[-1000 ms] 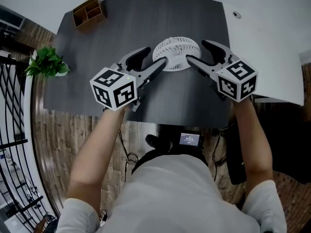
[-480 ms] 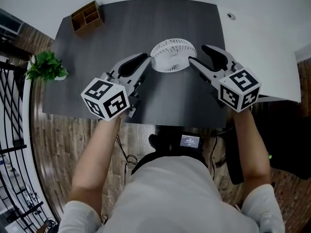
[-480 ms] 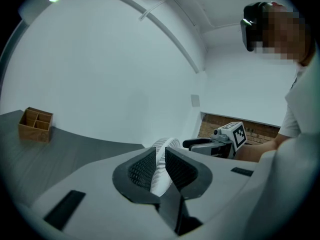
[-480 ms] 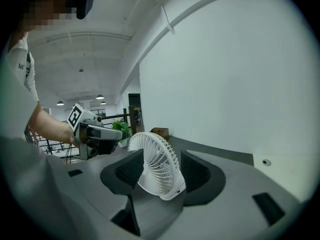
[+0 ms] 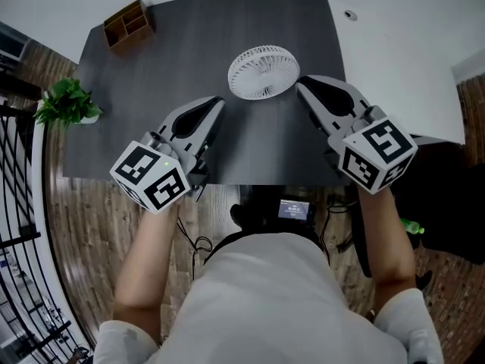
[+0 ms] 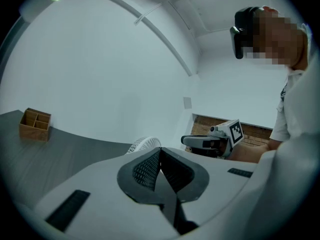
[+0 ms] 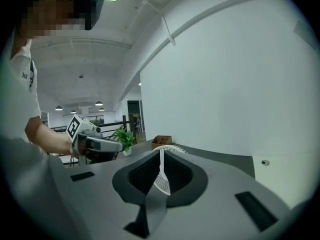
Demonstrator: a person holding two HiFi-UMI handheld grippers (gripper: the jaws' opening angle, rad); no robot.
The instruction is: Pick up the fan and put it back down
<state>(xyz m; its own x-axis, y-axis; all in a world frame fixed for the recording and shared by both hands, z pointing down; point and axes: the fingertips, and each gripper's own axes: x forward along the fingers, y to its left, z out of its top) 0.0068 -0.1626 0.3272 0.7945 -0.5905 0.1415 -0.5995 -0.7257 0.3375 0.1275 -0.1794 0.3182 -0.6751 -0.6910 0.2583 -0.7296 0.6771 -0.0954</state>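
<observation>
Left gripper (image 5: 215, 104) fingers shut, empty. Right gripper (image 5: 301, 86) fingers just closing, empty. Fan (image 5: 263, 71) on worktop (image 5: 189, 44) ahead between both tips, untouched. Wooden organizer (image 5: 127, 23) and plant (image 5: 67, 103) off beyond the left fingers.

The person wears a pale grey short-sleeved shirt (image 5: 265, 302), with a dark camera unit (image 6: 243, 26) worn at the head. The left gripper (image 5: 217, 102) and right gripper (image 5: 301, 85) are light grey, beak-shaped shells with black insets, and their inner pads (image 6: 145, 169) are dark and finely ribbed. Each carries at its rear a white cube (image 5: 150, 177) printed with black square markers, and the left one shows a small green light (image 5: 165, 164).
</observation>
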